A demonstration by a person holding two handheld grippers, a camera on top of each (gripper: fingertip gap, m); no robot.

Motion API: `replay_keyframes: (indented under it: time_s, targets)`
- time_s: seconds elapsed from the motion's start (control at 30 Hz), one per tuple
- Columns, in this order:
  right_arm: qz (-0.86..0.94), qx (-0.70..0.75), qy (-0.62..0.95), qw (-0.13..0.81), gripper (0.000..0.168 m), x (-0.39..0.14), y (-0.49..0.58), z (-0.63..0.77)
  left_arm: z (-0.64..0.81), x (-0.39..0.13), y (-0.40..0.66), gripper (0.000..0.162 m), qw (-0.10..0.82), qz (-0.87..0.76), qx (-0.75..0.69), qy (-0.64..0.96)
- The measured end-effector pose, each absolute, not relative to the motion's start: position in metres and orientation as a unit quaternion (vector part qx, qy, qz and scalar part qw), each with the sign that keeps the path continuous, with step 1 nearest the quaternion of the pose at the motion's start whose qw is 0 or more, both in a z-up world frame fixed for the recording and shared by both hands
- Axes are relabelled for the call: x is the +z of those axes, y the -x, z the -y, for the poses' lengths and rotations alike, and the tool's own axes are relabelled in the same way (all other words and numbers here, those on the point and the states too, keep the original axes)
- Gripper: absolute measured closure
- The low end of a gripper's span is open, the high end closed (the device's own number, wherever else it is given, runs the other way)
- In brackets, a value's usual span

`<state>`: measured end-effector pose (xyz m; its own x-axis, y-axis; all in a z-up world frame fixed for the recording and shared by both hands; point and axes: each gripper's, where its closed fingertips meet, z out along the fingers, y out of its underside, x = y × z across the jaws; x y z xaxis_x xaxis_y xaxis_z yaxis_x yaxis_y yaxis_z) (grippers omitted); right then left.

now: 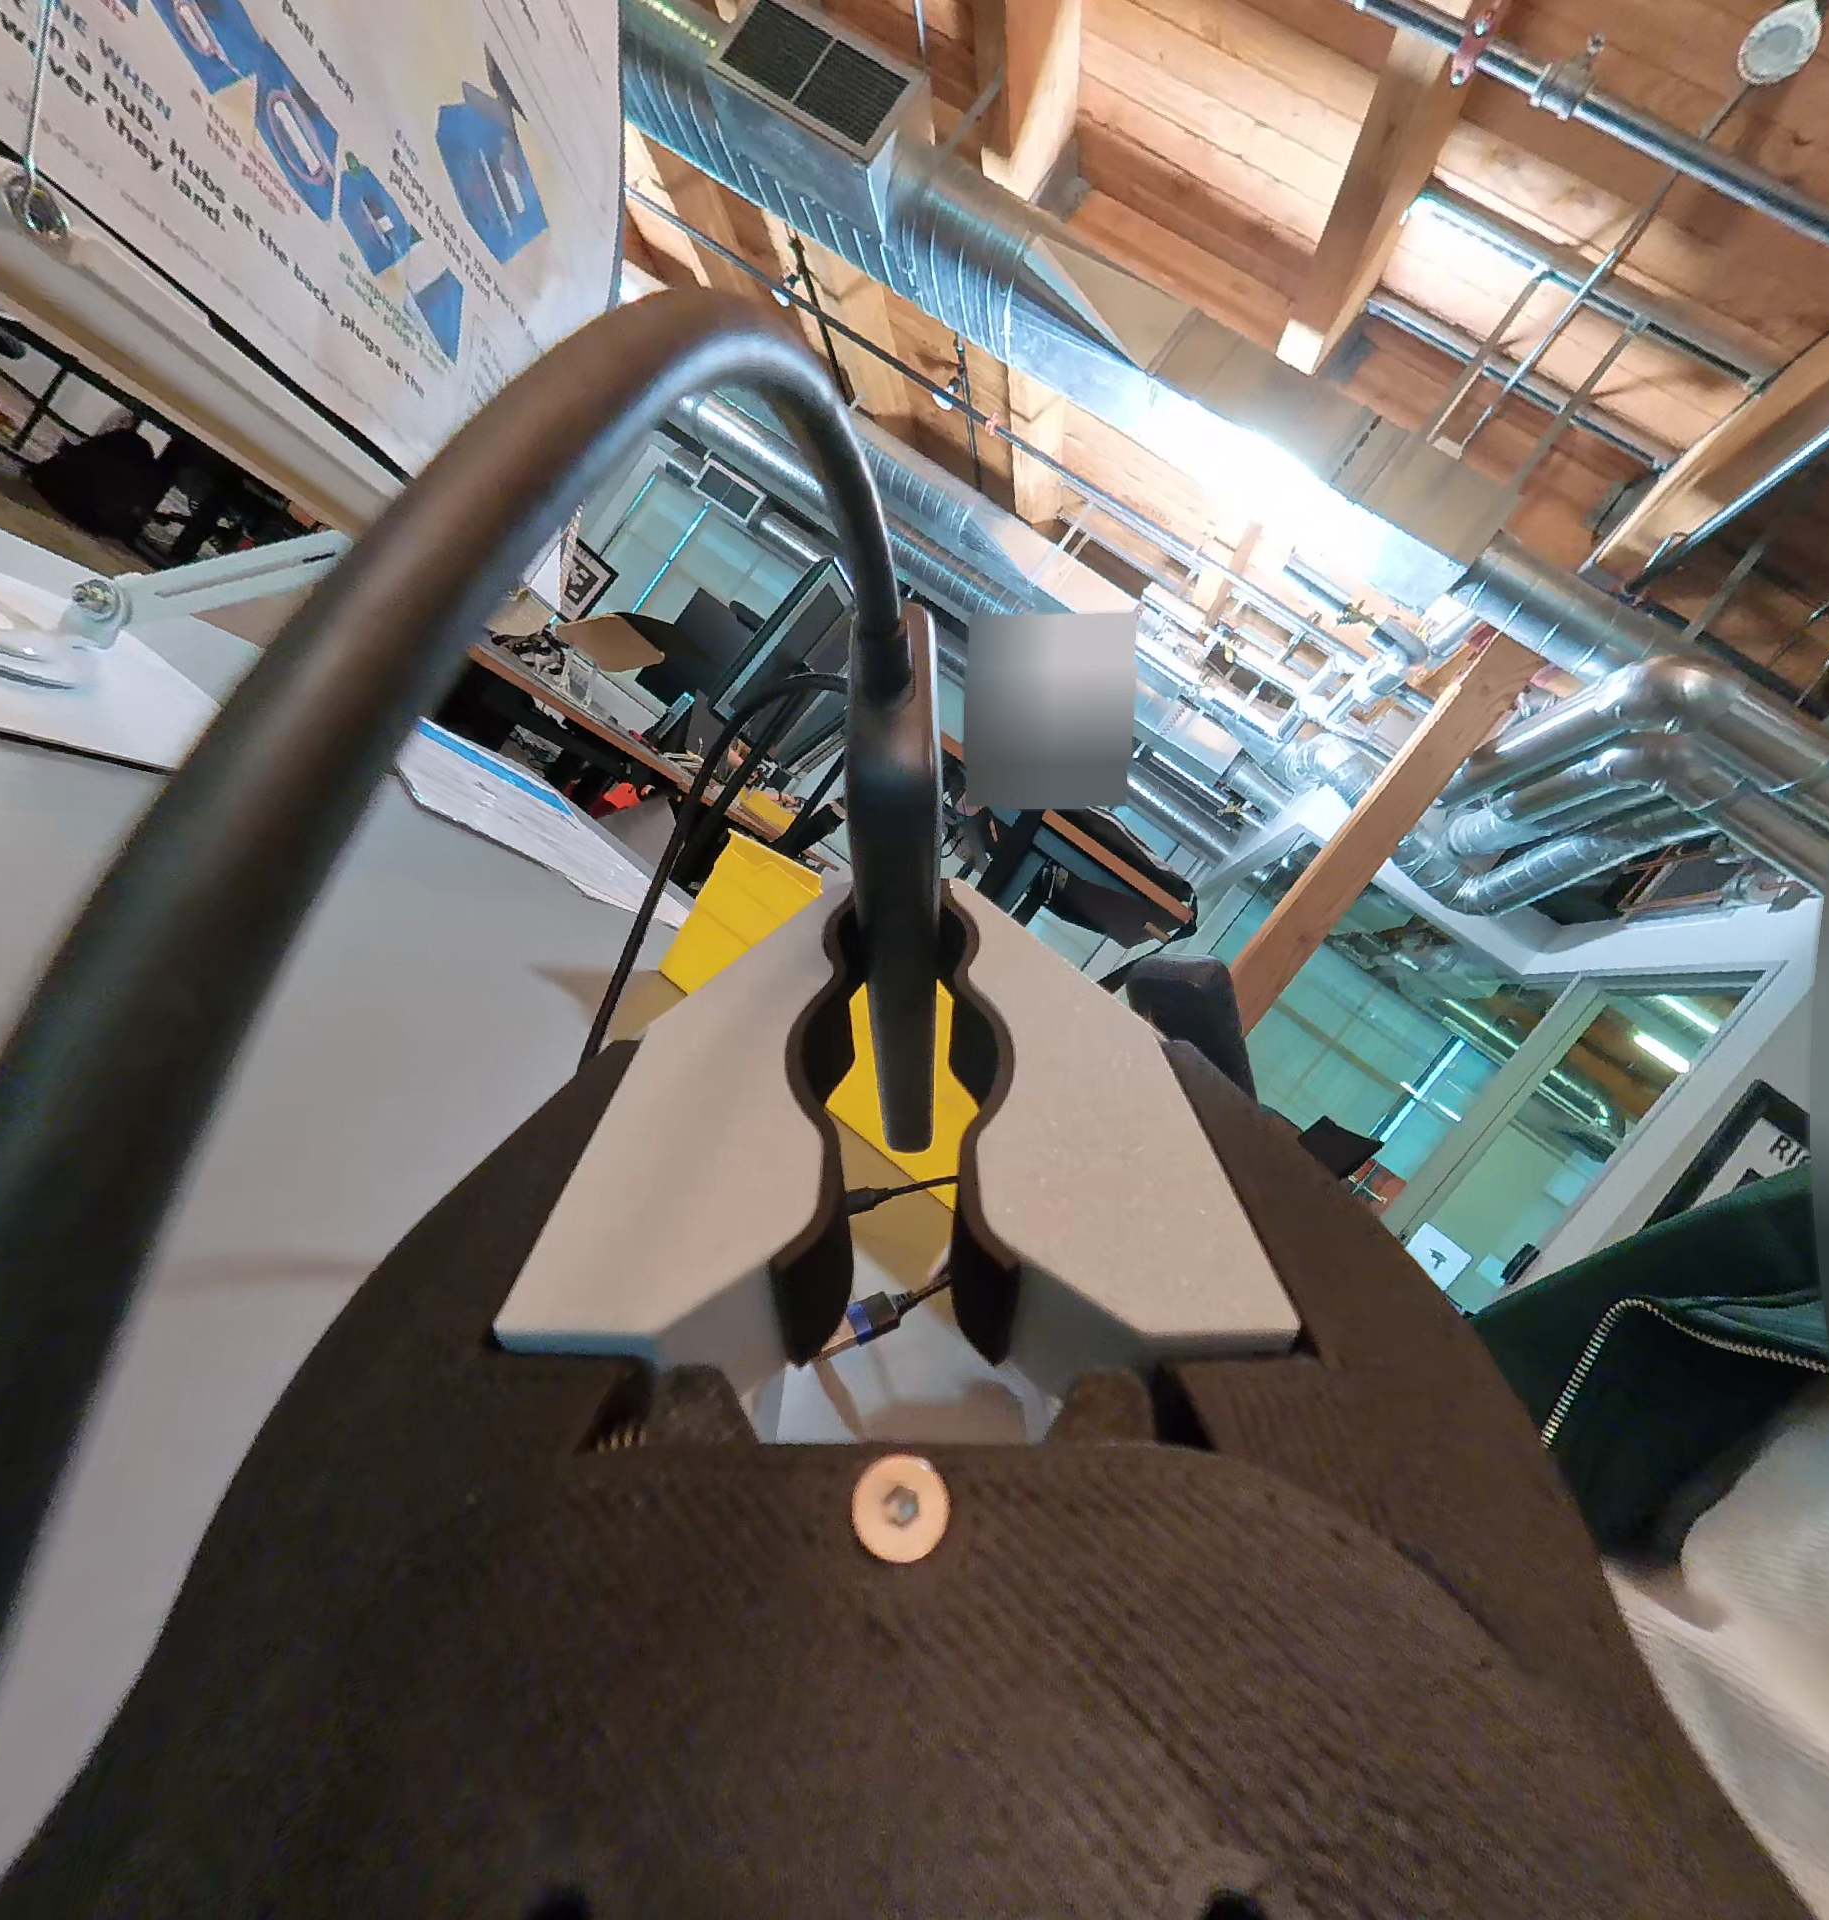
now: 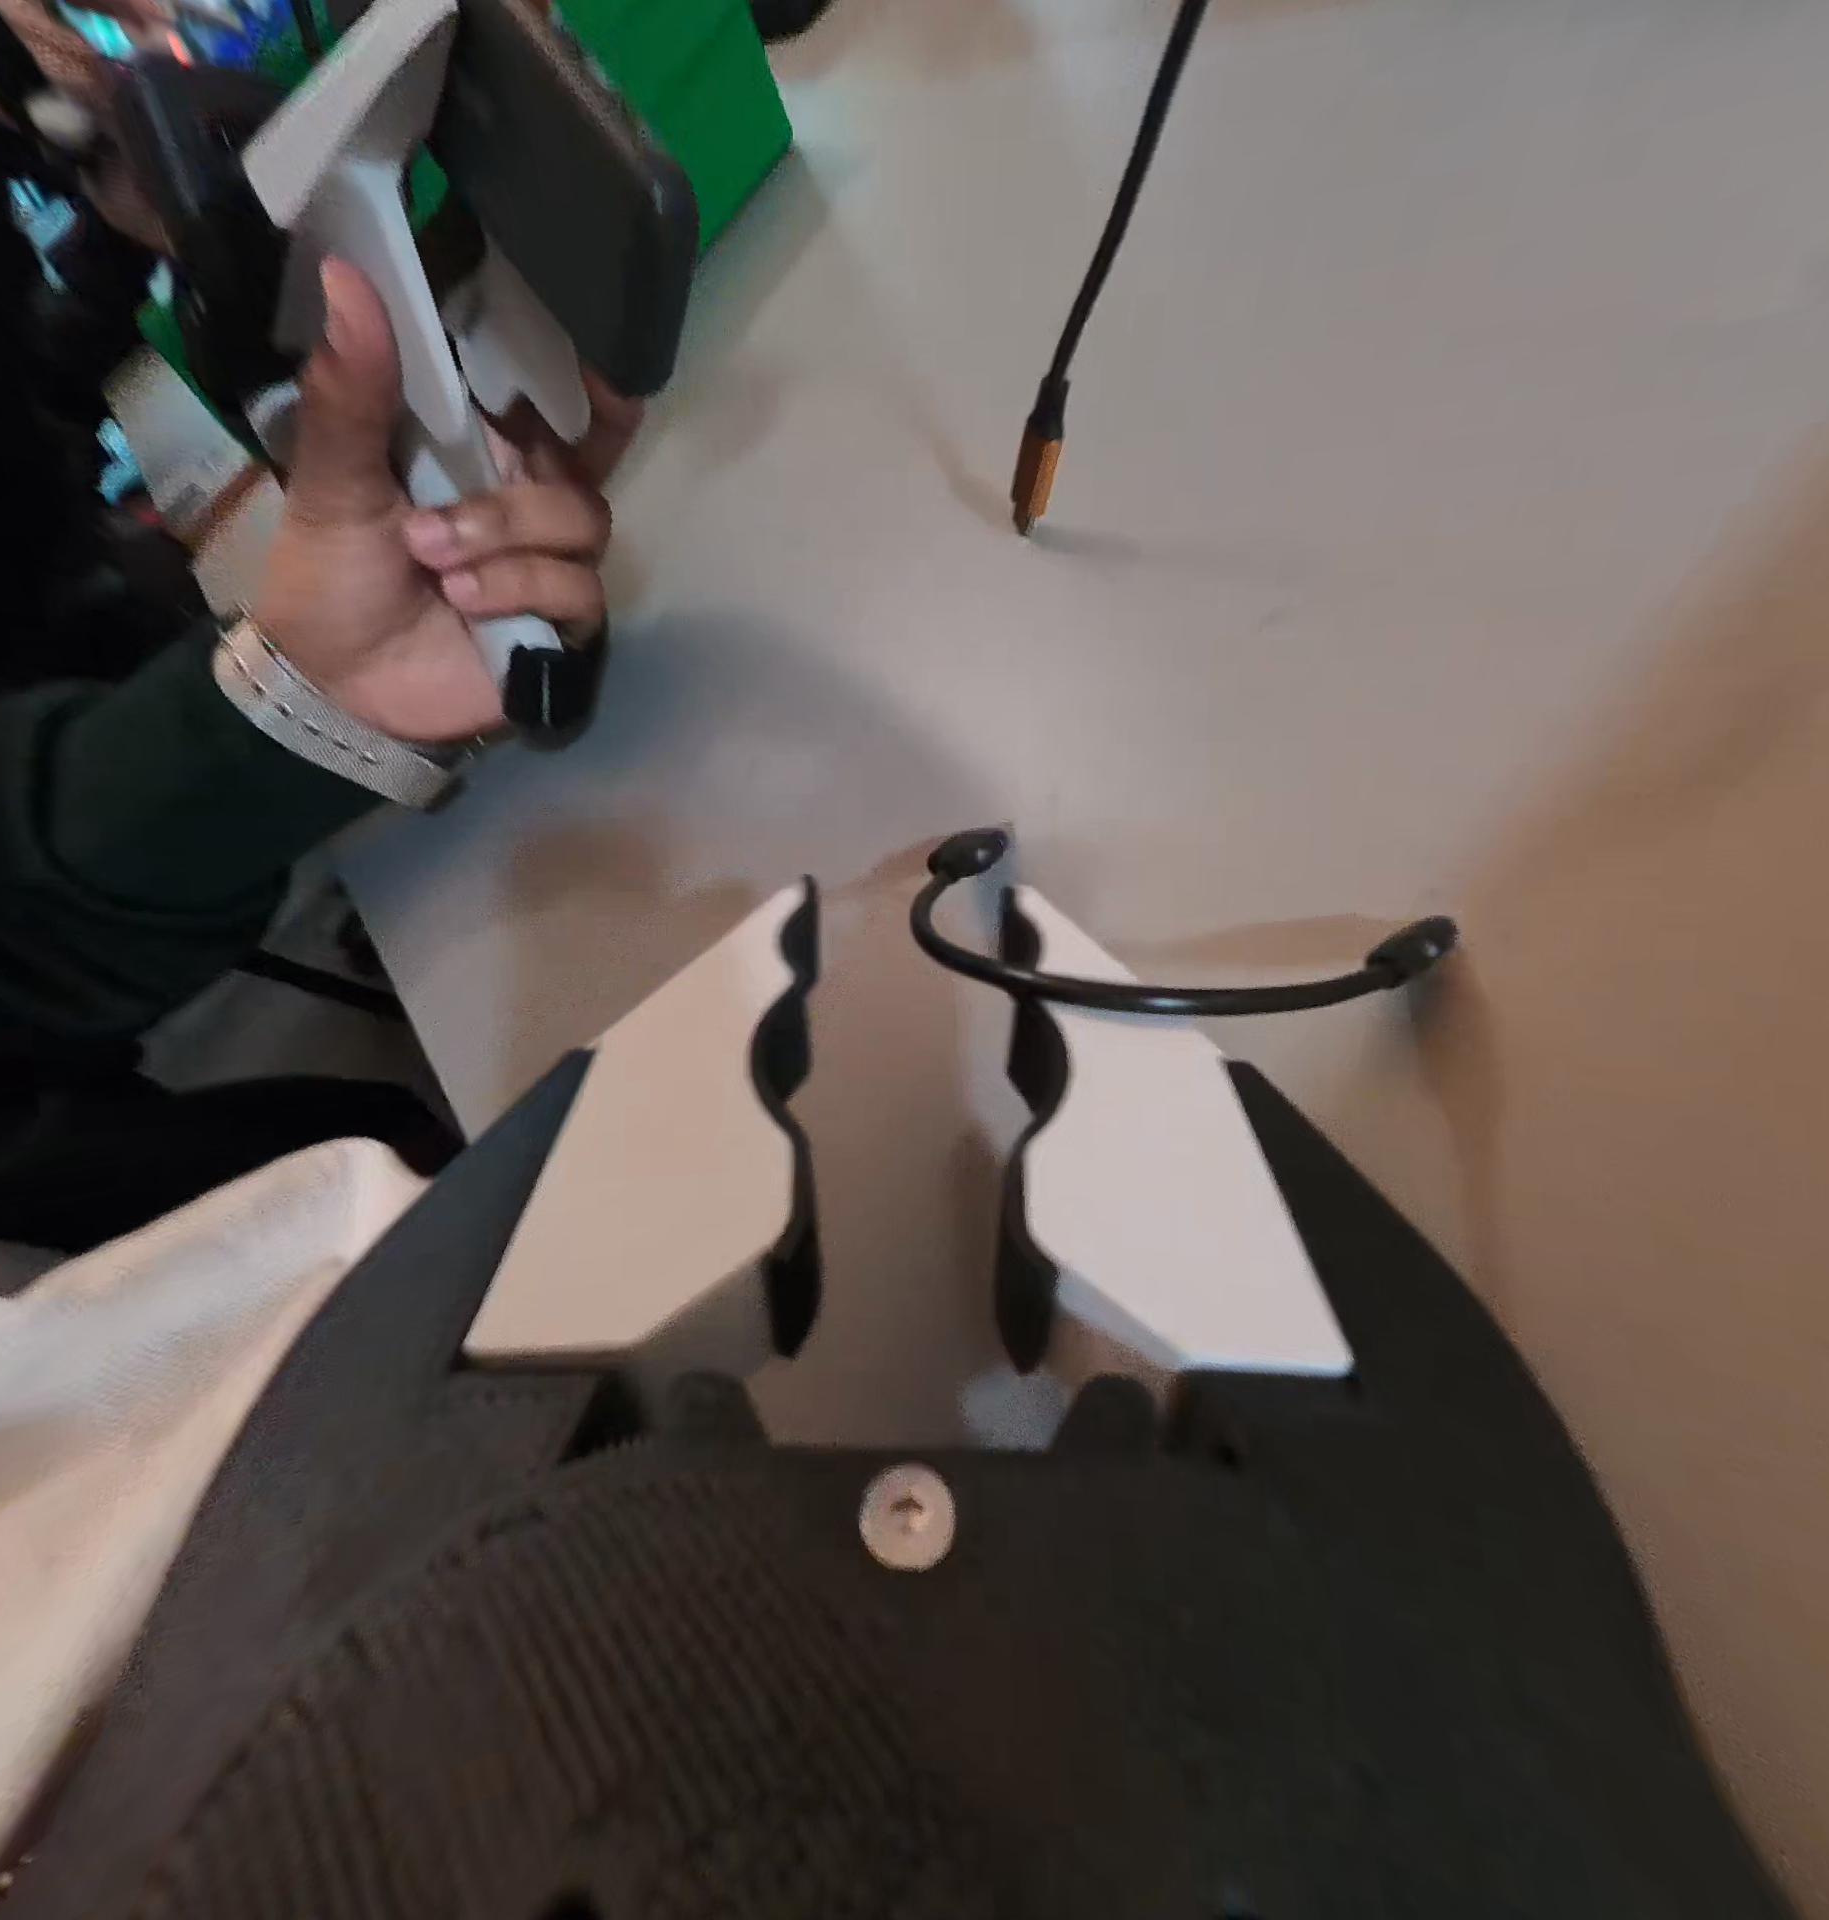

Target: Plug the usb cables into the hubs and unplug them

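Gripping a slim black USB hub (image 1: 894, 914) edge-on between its grey fingers, the left hand-held gripper (image 1: 894, 997) is tilted up toward the timber ceiling, well clear of the grey worktop (image 1: 266, 1039). The hub stands upright in the notch of the fingers, and its thick black cable (image 1: 297, 748) arches out of the top end and sweeps down to the left, close past the lens. Through the gap under the hub a yellow bin (image 1: 733, 914) shows, and lower down a blue-banded USB plug (image 1: 874, 1320) lies on the worktop.

In the right wrist view, the right hand-held gripper (image 2: 910, 935) hangs released over the worktop, jaws apart with nothing between them. A short black cable loop (image 2: 1149, 992) lies just beyond its fingertips, crossing in front of the right finger. Farther off, toward the top right, an orange-tipped USB cable (image 2: 1040, 457) rests its plug on the surface. At upper left a person's hand (image 2: 390, 582) wraps the left tool's handle, with a green box (image 2: 681, 104) behind it.
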<state>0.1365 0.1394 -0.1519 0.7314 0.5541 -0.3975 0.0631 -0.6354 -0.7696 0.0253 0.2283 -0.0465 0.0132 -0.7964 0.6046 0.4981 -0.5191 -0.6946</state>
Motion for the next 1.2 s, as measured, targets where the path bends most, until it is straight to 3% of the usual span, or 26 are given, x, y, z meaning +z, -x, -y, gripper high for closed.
replay_keyframes:
  time_s: [0.07,0.1,0.47,0.7,0.97,1.2]
  targets:
    - [0.192,0.316,0.847,0.381,0.167,-0.152,-0.134,-0.138,-0.228,-0.047,-0.026,0.153,0.472,-0.144,-0.685,0.536]
    - [0.19,0.33,0.842,0.383,0.167,-0.148,-0.131,-0.137,-0.228,-0.047,-0.026,0.153,0.472,-0.145,-0.684,0.537]
    - [0.003,0.513,0.72,0.467,0.167,-0.073,-0.147,-0.152,-0.228,-0.048,-0.027,0.153,0.462,-0.139,-0.693,0.536]
    - [-0.037,0.543,0.691,0.475,0.168,-0.07,-0.152,-0.156,-0.229,-0.049,-0.026,0.153,0.46,-0.133,-0.695,0.536]
    - [0.103,0.408,0.739,0.527,0.168,-0.078,-0.146,-0.151,-0.23,-0.049,-0.025,0.153,0.455,-0.125,-0.7,0.536]
    - [0.237,0.239,0.788,0.516,0.141,-0.109,-0.157,-0.159,-0.231,-0.05,-0.026,0.153,0.446,-0.115,-0.708,0.535]
